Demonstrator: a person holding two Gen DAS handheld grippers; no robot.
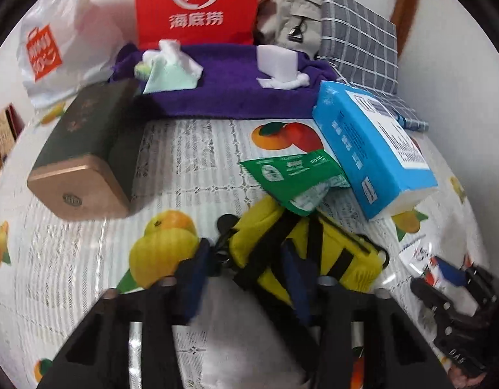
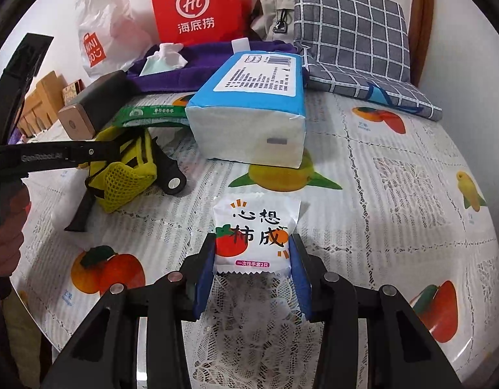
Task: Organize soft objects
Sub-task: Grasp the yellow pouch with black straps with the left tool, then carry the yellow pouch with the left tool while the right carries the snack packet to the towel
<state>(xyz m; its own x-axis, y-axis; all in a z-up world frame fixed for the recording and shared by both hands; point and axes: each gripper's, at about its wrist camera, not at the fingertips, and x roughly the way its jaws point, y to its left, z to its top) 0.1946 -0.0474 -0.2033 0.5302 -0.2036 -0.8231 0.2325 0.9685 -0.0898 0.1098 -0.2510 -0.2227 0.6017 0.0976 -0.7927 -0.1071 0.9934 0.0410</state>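
Observation:
A yellow mesh pouch with black straps (image 1: 301, 253) lies on the fruit-print tablecloth. My left gripper (image 1: 246, 259) is open, its blue pads on either side of the pouch's left part; it also shows in the right wrist view (image 2: 126, 175). My right gripper (image 2: 252, 253) is shut on a small white packet with a persimmon print (image 2: 255, 233), pads pressing its two sides at table level. A blue tissue pack (image 2: 252, 113), a green wipes packet (image 1: 294, 175) and a purple towel (image 1: 236, 90) lie beyond.
A dark box with a copper end (image 1: 84, 159) lies at left. A red paper bag (image 1: 197, 3), white plastic bag (image 1: 51, 45), grey pouch (image 1: 291, 22) and checked grey cushion (image 2: 350, 35) stand along the back wall. Crumpled tissues (image 1: 171, 61) sit on the towel.

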